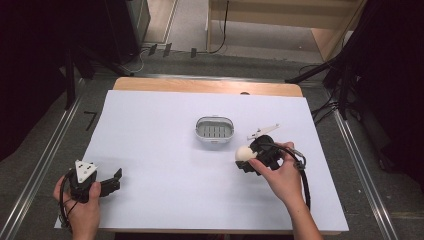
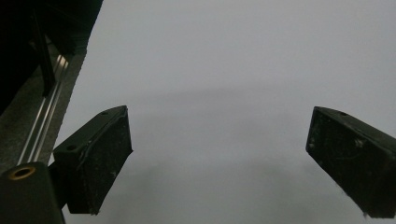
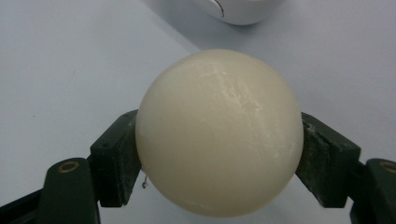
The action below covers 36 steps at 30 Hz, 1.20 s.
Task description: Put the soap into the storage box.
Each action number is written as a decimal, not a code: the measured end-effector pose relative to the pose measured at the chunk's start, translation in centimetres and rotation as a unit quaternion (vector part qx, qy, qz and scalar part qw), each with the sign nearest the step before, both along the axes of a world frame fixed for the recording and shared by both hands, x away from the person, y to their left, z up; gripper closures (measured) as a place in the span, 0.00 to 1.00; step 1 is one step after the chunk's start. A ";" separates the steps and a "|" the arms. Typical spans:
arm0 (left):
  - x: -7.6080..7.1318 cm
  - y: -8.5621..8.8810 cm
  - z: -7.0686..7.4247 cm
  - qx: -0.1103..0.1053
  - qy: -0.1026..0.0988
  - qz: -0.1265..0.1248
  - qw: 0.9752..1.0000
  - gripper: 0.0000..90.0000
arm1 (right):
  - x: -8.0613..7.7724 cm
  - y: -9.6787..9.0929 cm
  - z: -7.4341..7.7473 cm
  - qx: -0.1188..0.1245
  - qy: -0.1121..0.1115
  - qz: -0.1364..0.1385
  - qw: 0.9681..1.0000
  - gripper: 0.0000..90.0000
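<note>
One round, cream ball (image 3: pixel 218 133) is pinched between the two black jaws of the right gripper (image 1: pixel 246 161). It sits on the right side of the table, up off the white sheet (image 1: pixel 165 150), just near of the little white basket (image 1: pixel 214 131). The jaws press on the ball's two sides, and most of it sticks out in front of them. The basket is a bit farther away and looks empty. The left gripper (image 2: pixel 219 154) rests far off at the near left corner, its jaws spread wide with nothing between them. I think the ball could slip, since it is smooth and round. If the squeeze gets loose or the hand tips fast, it may drop and roll away across the sheet
</note>
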State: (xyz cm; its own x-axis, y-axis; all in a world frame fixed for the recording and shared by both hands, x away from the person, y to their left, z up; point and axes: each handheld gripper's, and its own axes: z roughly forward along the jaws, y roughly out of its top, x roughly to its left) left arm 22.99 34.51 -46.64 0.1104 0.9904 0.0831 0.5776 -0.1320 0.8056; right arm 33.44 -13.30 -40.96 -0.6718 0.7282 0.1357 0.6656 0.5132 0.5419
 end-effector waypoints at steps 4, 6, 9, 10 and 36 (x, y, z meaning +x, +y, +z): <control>0.0 0.0 0.0 -0.001 -0.001 0.001 1.000 0.08 | 0.4 0.4 0.3 -0.003 -0.001 0.002 1.000 0.27; 0.0 0.0 0.0 -0.001 -0.001 0.000 1.000 0.08 | 0.6 0.7 0.4 -0.003 -0.004 0.007 1.000 0.27; 0.0 0.0 0.0 -0.001 -0.001 0.000 1.000 0.08 | 0.8 1.2 0.6 -0.002 -0.002 0.009 1.000 0.27; 0.0 0.0 0.0 -0.001 -0.001 0.000 1.000 0.08 | 0.9 1.3 0.7 -0.003 -0.004 0.009 1.000 0.27; 0.0 0.0 0.0 -0.002 0.001 0.001 1.000 0.08 | 2.9 3.4 1.7 -0.003 -0.015 0.008 1.000 0.27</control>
